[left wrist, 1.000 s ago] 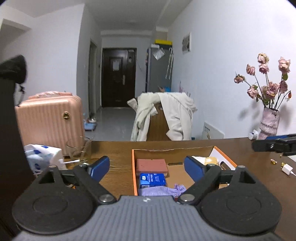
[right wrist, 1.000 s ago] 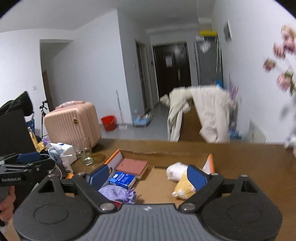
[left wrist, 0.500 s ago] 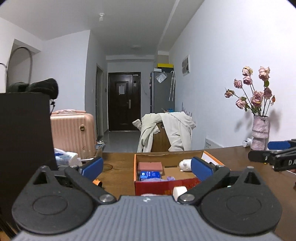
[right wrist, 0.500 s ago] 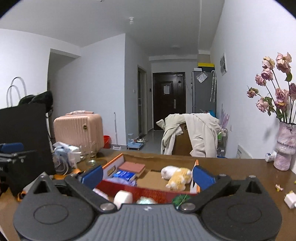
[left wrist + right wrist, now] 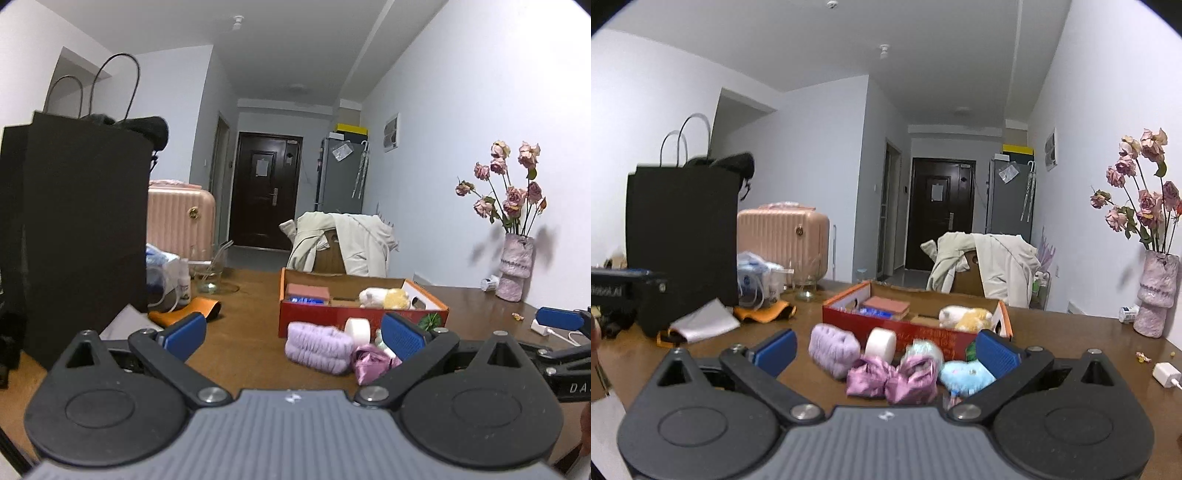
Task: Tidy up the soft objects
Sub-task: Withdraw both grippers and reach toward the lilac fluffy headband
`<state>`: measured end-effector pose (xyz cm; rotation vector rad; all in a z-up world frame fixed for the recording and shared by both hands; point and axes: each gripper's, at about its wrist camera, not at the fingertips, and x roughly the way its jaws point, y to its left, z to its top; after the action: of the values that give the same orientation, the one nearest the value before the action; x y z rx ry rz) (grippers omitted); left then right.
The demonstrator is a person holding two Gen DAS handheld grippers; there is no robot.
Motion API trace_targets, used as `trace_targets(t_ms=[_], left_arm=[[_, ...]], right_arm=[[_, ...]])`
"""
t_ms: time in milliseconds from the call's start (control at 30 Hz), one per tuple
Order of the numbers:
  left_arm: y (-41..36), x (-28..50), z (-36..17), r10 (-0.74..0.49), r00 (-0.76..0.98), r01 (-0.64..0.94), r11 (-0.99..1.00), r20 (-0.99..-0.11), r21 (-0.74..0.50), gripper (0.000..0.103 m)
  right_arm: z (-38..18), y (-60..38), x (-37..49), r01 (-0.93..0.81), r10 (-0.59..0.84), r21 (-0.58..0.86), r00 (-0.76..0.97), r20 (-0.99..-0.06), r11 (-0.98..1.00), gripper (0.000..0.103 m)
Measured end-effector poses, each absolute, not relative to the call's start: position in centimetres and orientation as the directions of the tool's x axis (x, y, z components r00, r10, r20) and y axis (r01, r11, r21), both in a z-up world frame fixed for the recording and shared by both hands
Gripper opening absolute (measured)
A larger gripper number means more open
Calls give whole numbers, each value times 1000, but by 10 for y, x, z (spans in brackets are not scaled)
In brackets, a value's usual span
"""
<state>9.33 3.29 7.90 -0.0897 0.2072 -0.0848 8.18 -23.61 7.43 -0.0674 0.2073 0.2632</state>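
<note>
**Two open grippers facing a pile of soft things in front of a red box**

The left gripper [image 5: 291, 334] is held low over a brown wooden table [image 5: 243, 354], its blue-padded jaws spread wide with nothing gripped. Its jaws have just been opening, and no object lies between the pads. Ahead of it and slightly right sits a lavender fuzzy roll [image 5: 319, 345]. Just beyond that is a white cylinder [image 5: 357, 329], and a shiny purple bow [image 5: 369, 362] lies beside the right pad.

The right gripper [image 5: 888, 349] is likewise wide open and empty; its jaws too have just been opening. Straight ahead, framed between its pads, lie the lavender fuzzy roll [image 5: 834, 349], the white cylinder [image 5: 881, 344], the shiny purple bow [image 5: 894, 378], a pale sparkly pompom [image 5: 923, 352] and a light blue plush [image 5: 966, 374].

Behind this pile stands a red cardboard box [image 5: 916, 334]. Inside it are a white and yellow plush toy [image 5: 964, 317], at the right, and a pink block [image 5: 886, 304] with a blue packet [image 5: 875, 313], at the left.

Far left of both grippers stands a tall black paper bag [image 5: 683, 240]. A vase of dried pink roses [image 5: 1156, 291] stands far right.
</note>
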Motion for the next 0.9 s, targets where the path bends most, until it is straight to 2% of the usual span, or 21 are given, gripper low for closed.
trace_targets(t_ms=[133, 433, 600, 767, 900], left_arm=[[35, 85, 64, -90, 972, 72, 993, -215, -90, 103], [28, 96, 47, -121, 967, 112, 992, -223, -53, 103], [30, 119, 40, -112, 969, 103, 993, -222, -52, 103], [36, 157, 37, -109, 960, 97, 993, -259, -60, 103], [41, 192, 37, -102, 961, 89, 994, -258, -62, 103]], right_arm=[[62, -235, 68, -240, 222, -53, 948, -229, 969, 103], [46, -232, 77, -270, 258, -12, 930, -261, 963, 103], [40, -229, 106, -313, 322, 75, 902, -287, 947, 101], [41, -220, 147, -308, 334, 135, 903, -270, 942, 100], [42, -211, 194, -318, 358, 172, 879, -315, 932, 102]])
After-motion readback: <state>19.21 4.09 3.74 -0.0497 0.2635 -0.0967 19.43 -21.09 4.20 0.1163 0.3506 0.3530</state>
